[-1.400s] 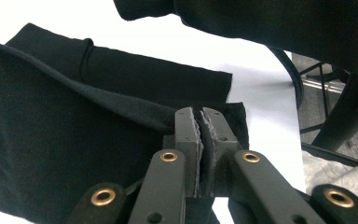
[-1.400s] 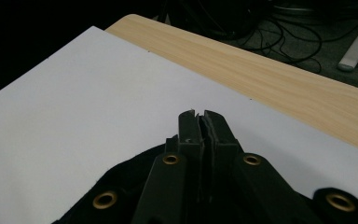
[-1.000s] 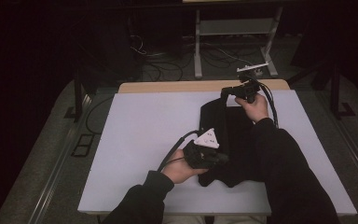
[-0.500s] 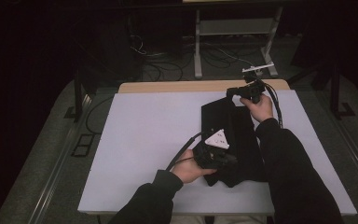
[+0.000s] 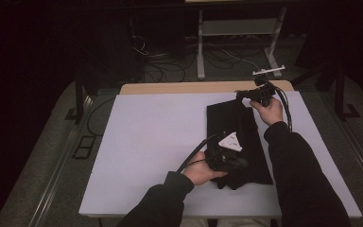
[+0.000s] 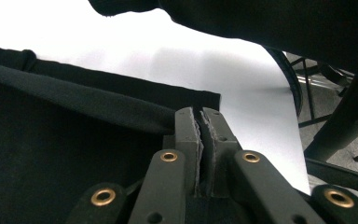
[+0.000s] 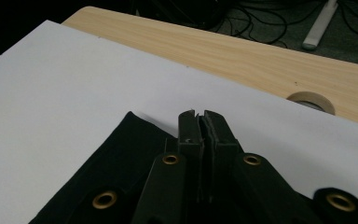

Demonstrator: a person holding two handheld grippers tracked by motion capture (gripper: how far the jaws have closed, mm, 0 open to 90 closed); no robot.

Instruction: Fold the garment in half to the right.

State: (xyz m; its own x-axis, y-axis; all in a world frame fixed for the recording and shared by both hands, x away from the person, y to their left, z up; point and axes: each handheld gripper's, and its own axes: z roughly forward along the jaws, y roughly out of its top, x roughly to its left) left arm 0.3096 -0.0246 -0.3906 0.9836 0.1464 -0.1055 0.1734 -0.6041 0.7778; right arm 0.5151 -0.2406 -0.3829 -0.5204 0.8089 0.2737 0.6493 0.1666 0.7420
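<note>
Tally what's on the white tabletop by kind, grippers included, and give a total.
Black cloth: 1
Grippers: 2, the left gripper shut on the cloth's near part, the right gripper shut on its far edge
Total: 3

The black cloth point(image 5: 238, 142) and both hand-held grippers have shifted rightward across the table point(image 5: 146, 142).

garment point(image 5: 238, 137): matt black cloth | table cover point(image 5: 151, 142): smooth matt white | table edge point(image 7: 242, 46): light wood
</note>
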